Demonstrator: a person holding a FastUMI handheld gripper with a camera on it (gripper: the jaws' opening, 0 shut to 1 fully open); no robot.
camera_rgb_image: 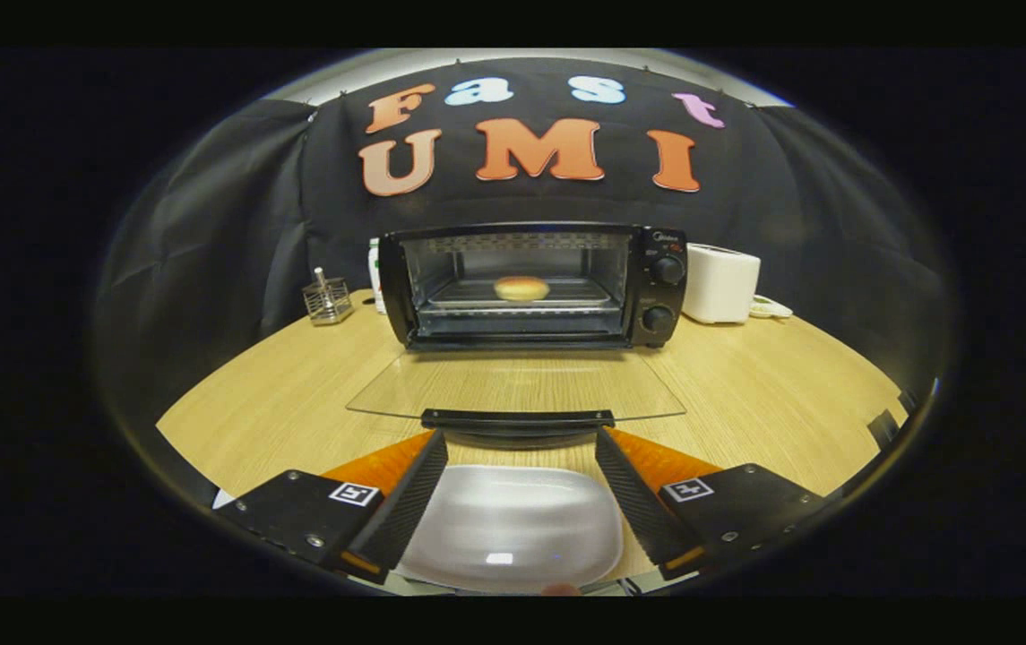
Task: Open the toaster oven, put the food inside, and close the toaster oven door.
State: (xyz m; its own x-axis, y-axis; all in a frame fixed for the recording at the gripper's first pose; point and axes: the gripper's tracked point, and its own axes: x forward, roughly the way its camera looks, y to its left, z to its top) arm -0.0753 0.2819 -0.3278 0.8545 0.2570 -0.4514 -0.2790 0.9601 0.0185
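Note:
A black toaster oven (535, 285) stands at the back of the wooden table with its glass door (517, 385) folded flat down toward me. The door's dark handle (517, 418) lies just ahead of my fingertips. A round bun (521, 288) rests on the wire rack inside the oven cavity. My gripper (520, 439) is open, its fingers spread wide with nothing held. Between and below the fingers sits an empty white plate (513, 528) on an orange mat (378, 466).
A white toaster (720, 283) stands to the right of the oven, with a small white object (771, 309) beside it. A wire holder (327, 300) and a white bottle (375, 273) stand to the oven's left. The table (790, 394) ends at the black cloth wall.

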